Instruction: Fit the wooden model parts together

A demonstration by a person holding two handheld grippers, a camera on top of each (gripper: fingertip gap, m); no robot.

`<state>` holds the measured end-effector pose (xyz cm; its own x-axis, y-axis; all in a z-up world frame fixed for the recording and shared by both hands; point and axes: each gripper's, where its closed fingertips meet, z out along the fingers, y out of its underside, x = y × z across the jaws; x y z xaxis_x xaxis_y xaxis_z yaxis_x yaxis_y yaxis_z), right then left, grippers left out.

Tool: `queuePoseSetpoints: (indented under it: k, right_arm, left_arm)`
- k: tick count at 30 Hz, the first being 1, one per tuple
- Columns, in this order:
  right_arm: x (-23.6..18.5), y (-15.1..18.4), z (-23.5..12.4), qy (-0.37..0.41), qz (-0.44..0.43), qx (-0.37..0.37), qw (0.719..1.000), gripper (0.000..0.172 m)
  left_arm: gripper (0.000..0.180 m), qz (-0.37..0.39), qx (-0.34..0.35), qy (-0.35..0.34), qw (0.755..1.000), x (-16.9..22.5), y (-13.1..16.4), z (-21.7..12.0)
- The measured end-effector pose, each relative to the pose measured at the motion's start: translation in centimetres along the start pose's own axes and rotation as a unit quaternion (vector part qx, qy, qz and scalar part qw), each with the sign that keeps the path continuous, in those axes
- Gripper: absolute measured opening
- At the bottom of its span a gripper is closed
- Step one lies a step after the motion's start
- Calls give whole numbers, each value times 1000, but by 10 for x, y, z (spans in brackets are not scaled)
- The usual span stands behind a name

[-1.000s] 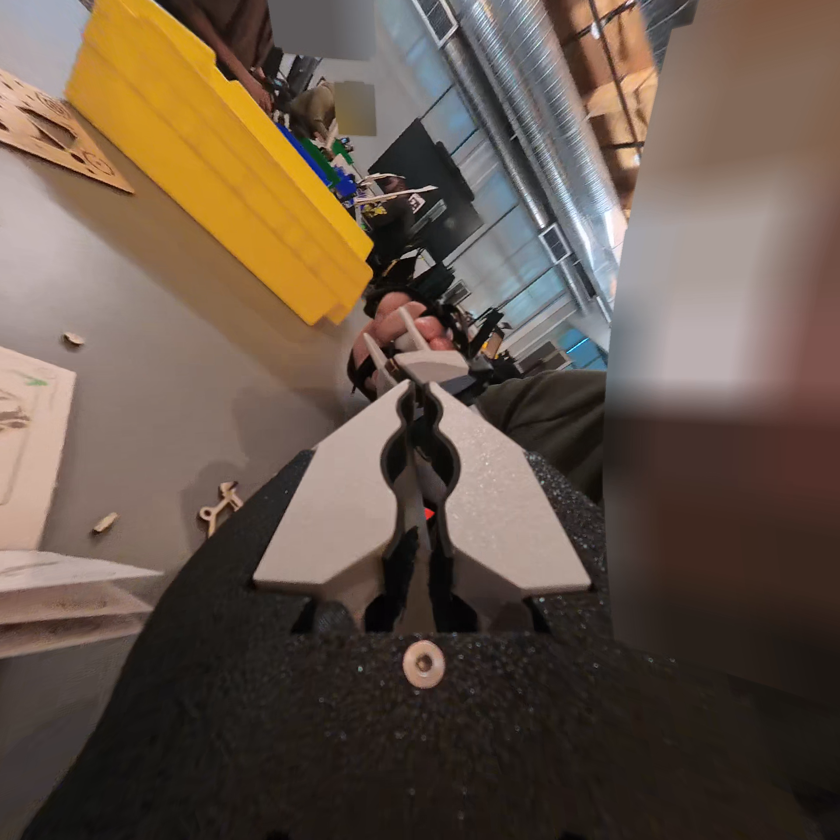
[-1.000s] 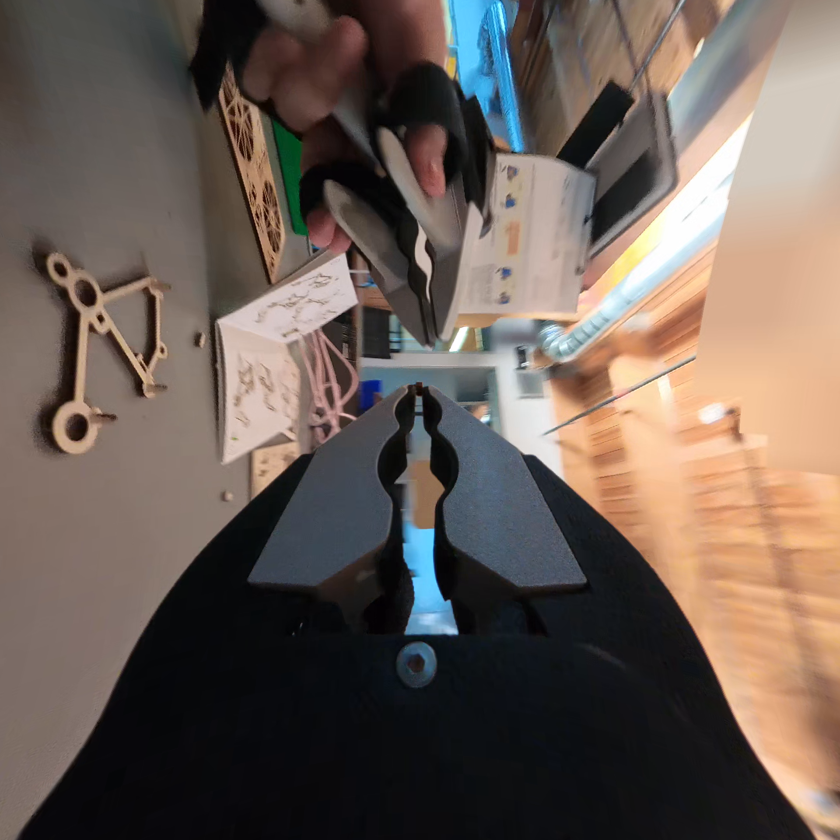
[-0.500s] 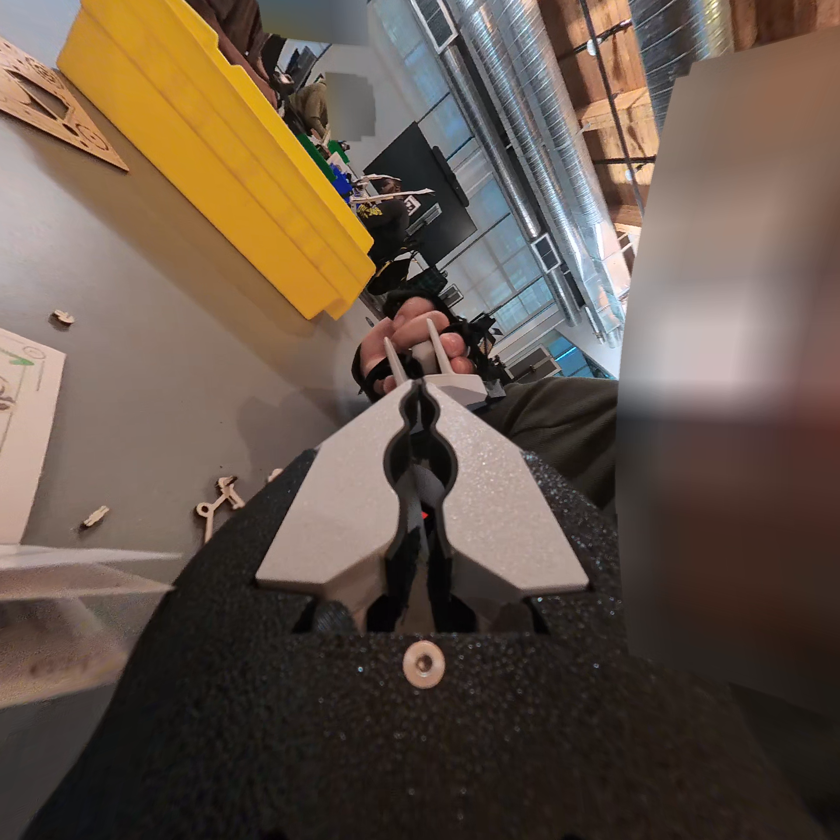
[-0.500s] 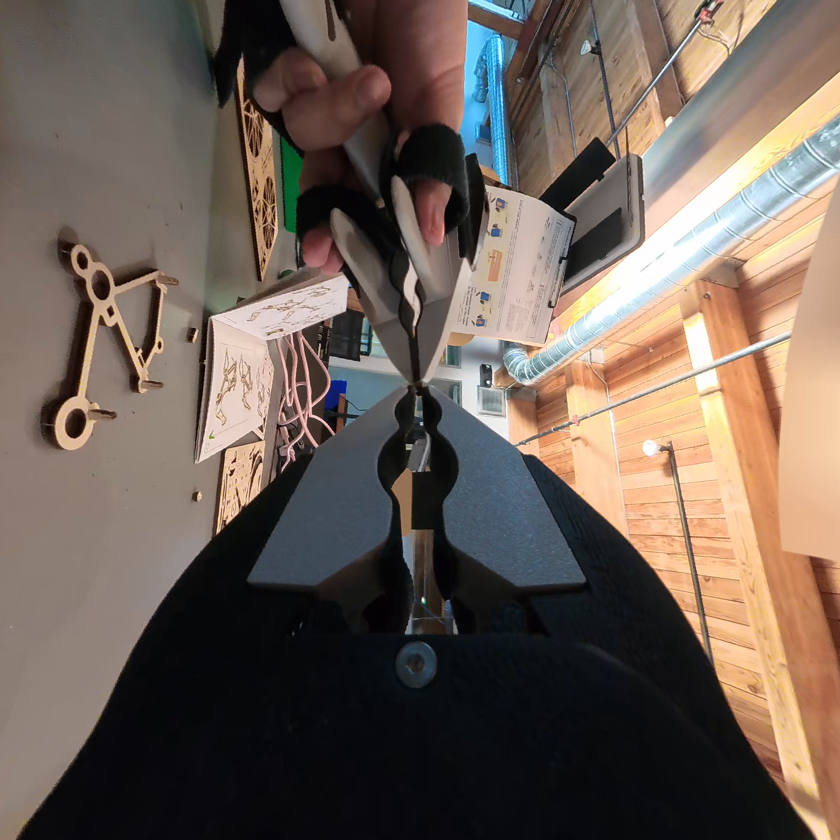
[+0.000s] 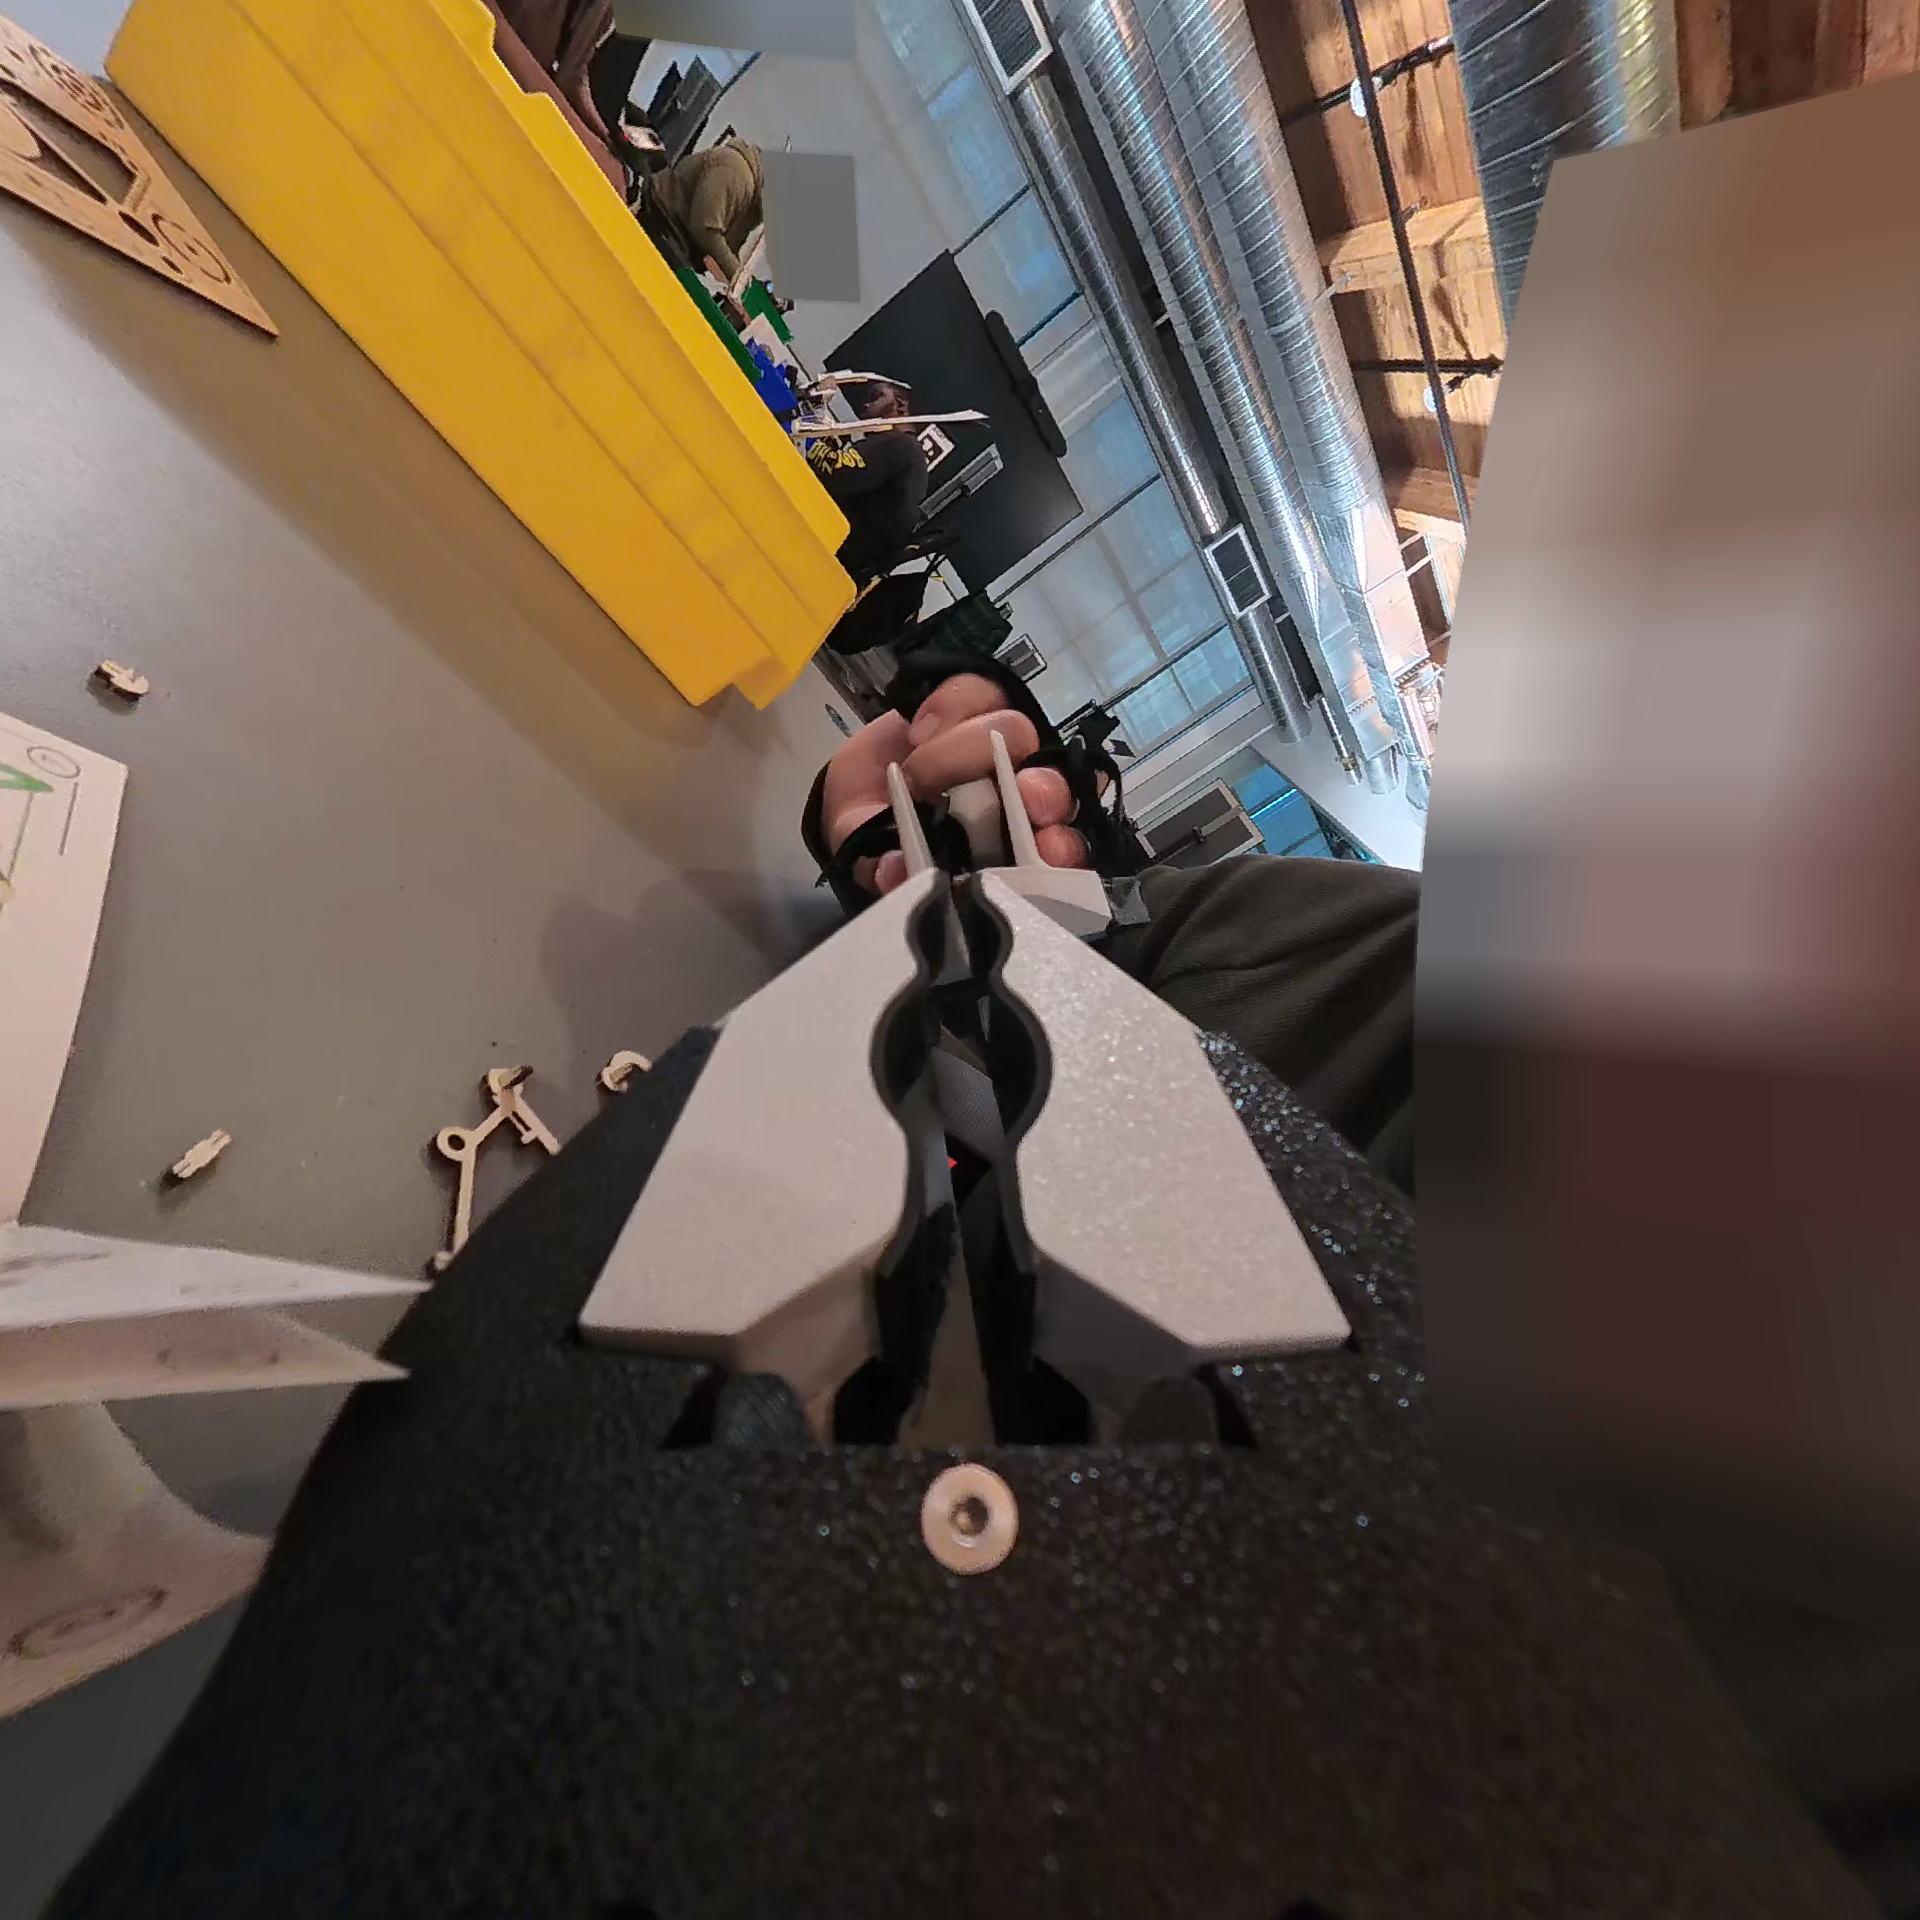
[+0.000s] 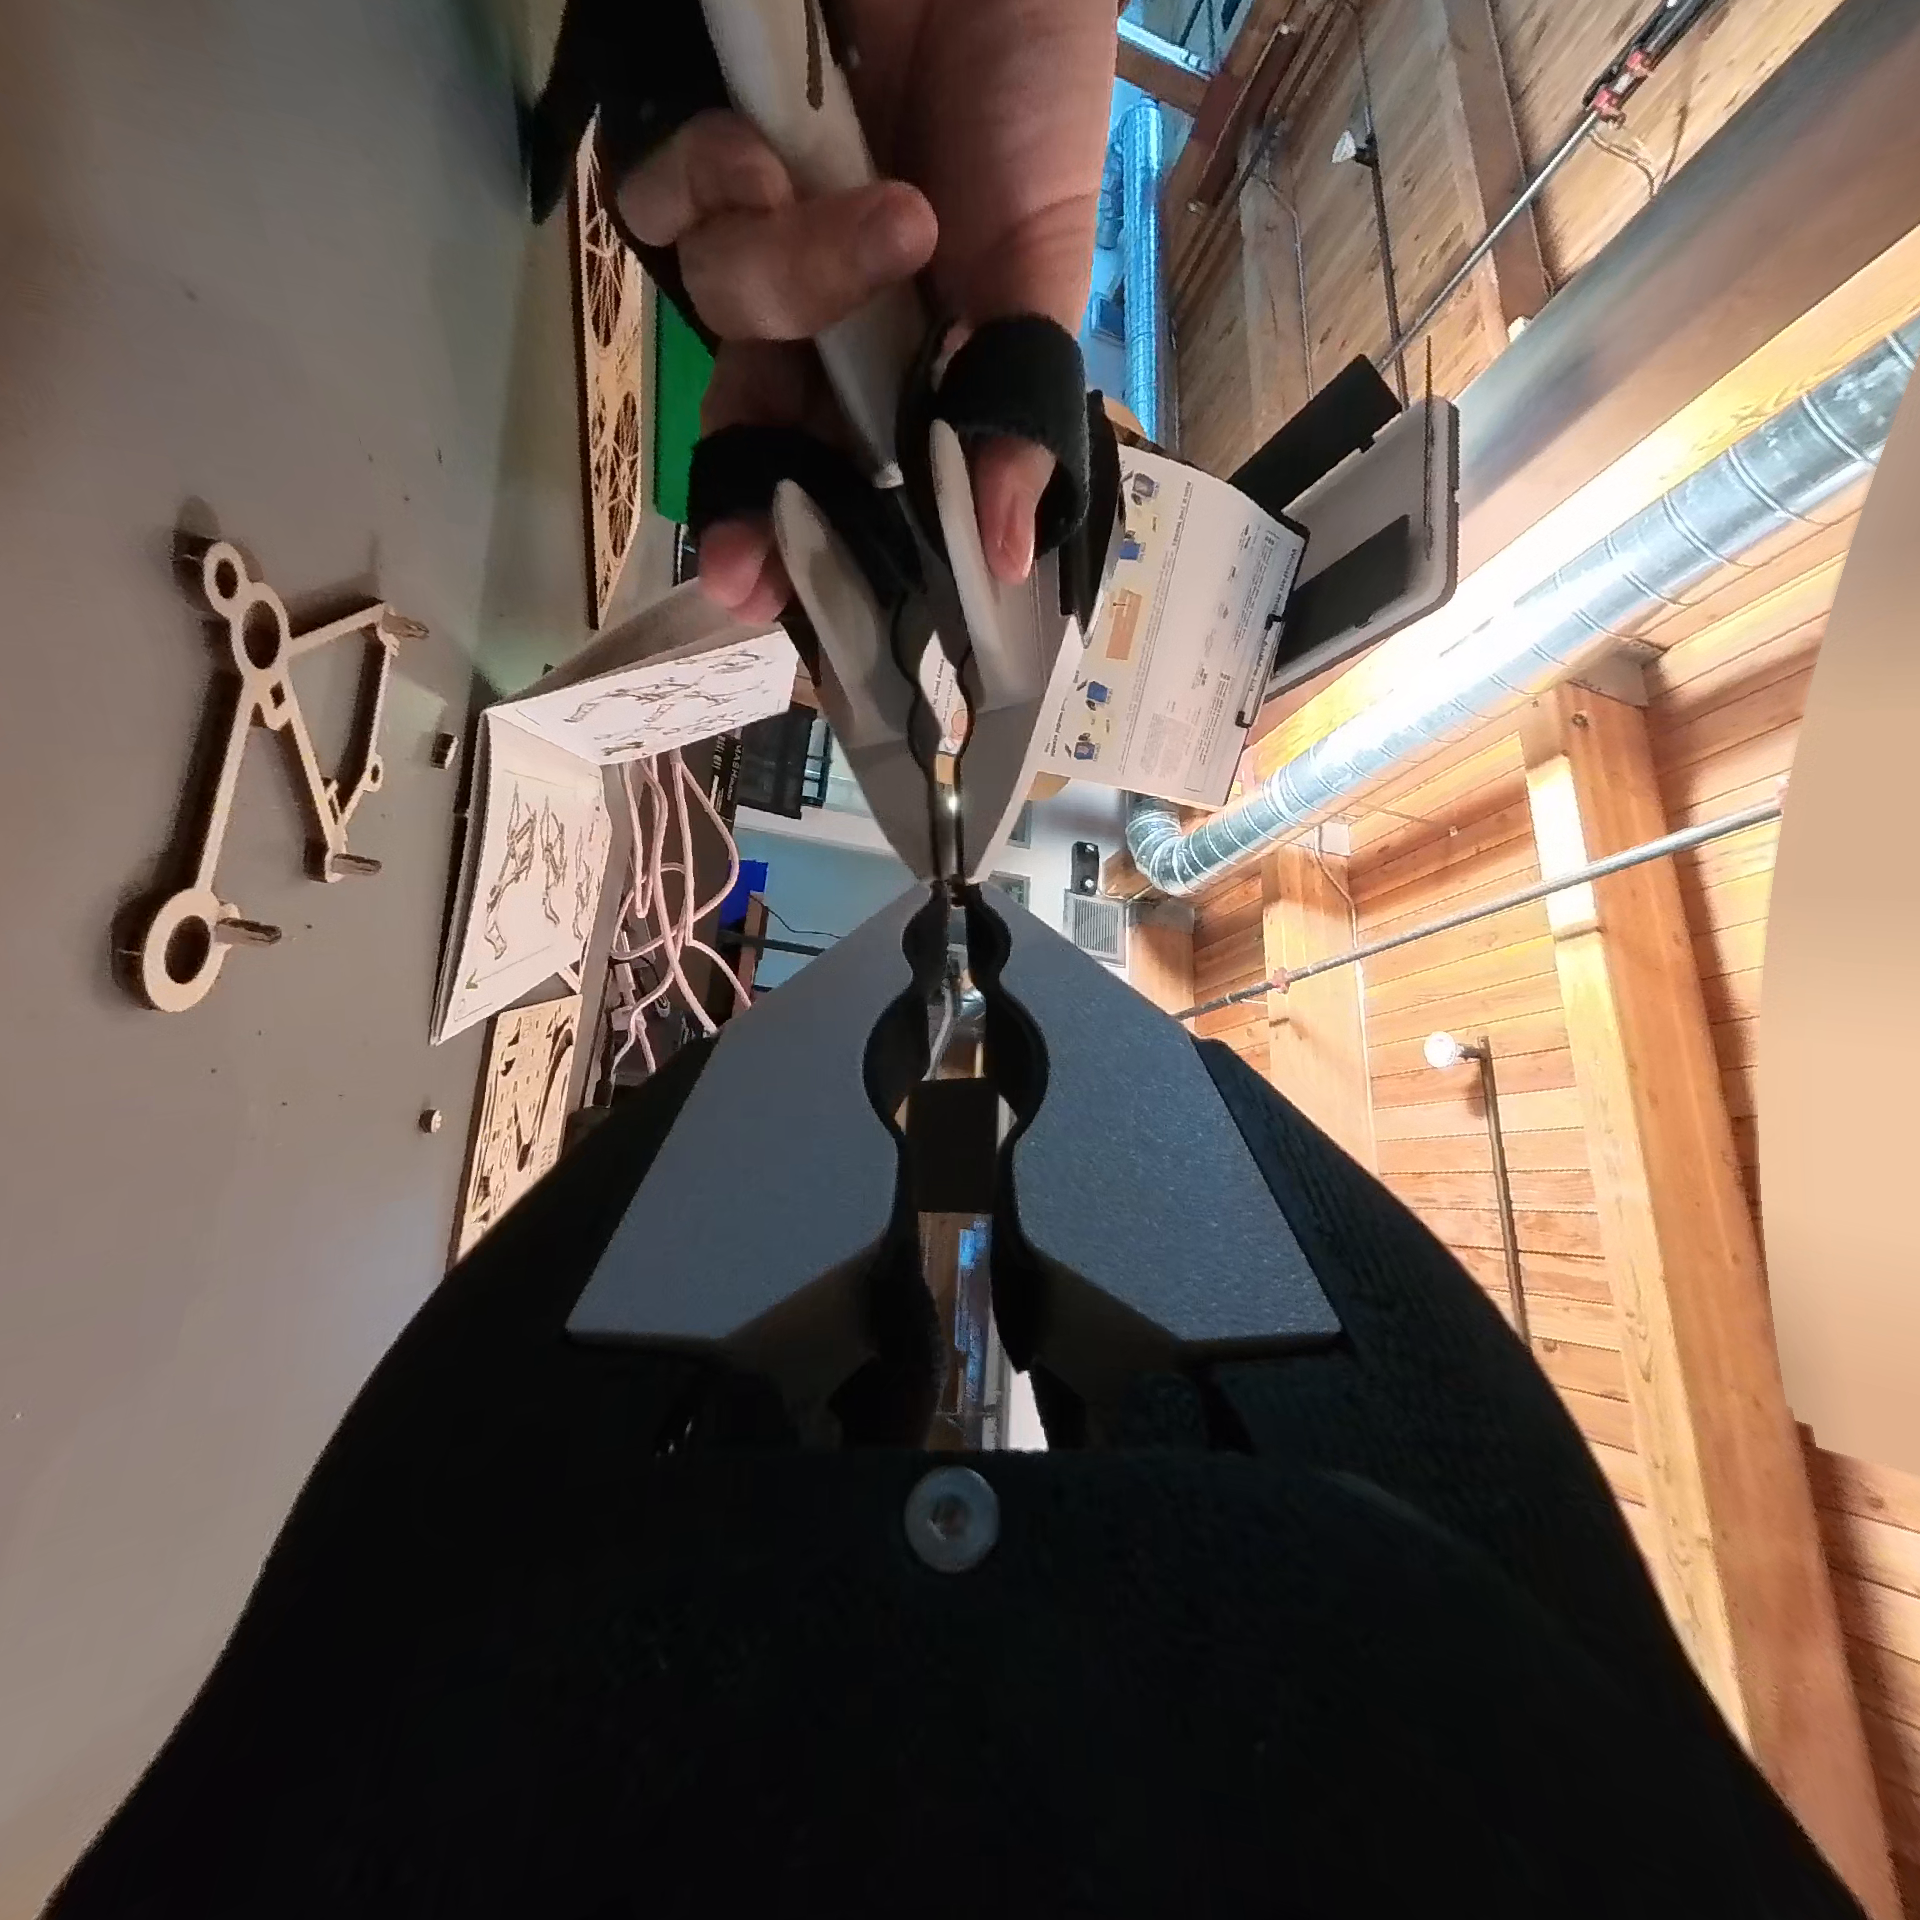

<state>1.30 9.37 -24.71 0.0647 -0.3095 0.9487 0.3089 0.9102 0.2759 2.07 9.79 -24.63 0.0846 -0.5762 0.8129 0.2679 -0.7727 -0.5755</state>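
Observation:
Both grippers are raised off the grey table (image 6: pixel 208 1247) and meet tip to tip. My right gripper (image 6: pixel 951 896) is shut, and a tiny dark wooden piece (image 6: pixel 949 883) shows at its tips. My left gripper (image 5: pixel 961 881) is shut too, and in the right wrist view (image 6: pixel 948 864) its tips touch that same spot. Whether the left pads also grip the piece is not clear. In the left wrist view the right gripper's grey body (image 5: pixel 1065 894) and a gloved hand (image 5: pixel 935 748) sit just beyond my fingertips. A flat wooden frame part with two rings (image 6: pixel 249 748) lies on the table to the left.
A yellow bin (image 5: pixel 499 343) stands at the back. An open instruction booklet (image 6: pixel 540 831) and laser-cut wooden sheets (image 6: pixel 608 343) lie beyond the frame. Small loose wooden pegs (image 5: pixel 197 1155) and another frame piece (image 5: pixel 488 1153) lie near the left gripper.
The two grippers have closed the distance and now touch tip to tip; a second ago they were apart. Both stayed shut throughout.

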Motion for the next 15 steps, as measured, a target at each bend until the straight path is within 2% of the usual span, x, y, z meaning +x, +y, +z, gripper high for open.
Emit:
queuePoseSetpoints:
  k: [8, 15]
  right_arm:
    - [-2, 0, 0, -6, -9, -3, 1000, 0]
    - [-4, 1, -1, -14, -5, -4, 1000, 0]
  left_arm:
    - [0, 0, 4, 1, 1000, -2, 0, 0]
    - [0, 35, 4, -16, 999, -3, 1, 0]
